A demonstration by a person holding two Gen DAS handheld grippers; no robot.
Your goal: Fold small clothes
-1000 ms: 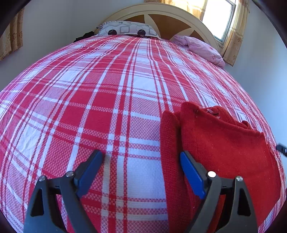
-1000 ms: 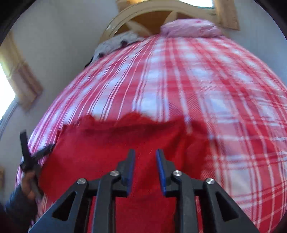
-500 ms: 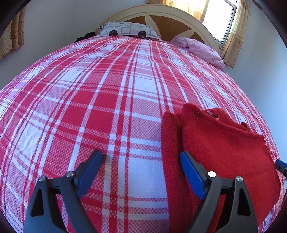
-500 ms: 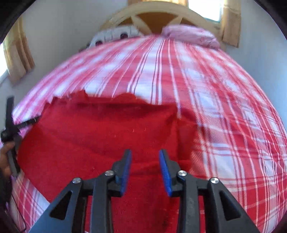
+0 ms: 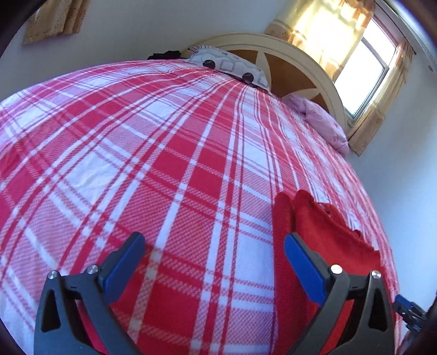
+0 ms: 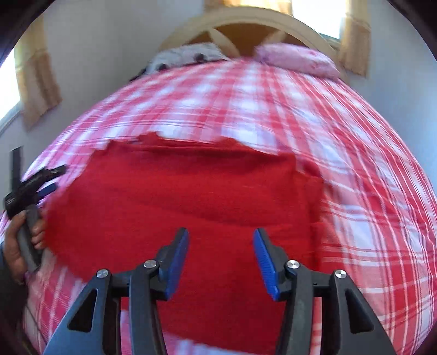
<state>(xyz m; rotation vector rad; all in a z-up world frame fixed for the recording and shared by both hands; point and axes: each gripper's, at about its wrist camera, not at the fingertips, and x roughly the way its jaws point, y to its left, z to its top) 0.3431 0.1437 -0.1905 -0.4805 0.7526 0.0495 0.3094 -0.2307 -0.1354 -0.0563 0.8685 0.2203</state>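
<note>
1. Since the earlier frames both grippers have pulled back and rolled; their fingers have just been opening.
2. The left gripper (image 5: 214, 250) tilts down over the plaid bed (image 5: 164, 153), spread wide, empty.
3. The right gripper (image 6: 220, 252) hangs half-spread above the folded red sweater (image 6: 177, 196), gripping nothing.

Bed with red-white plaid sheet (image 5: 169, 153); arched headboard (image 5: 295, 54); patterned pillow (image 5: 229, 64); pink pillow (image 5: 322, 120); window (image 5: 363, 79) with yellow curtains (image 5: 319, 24).
</note>
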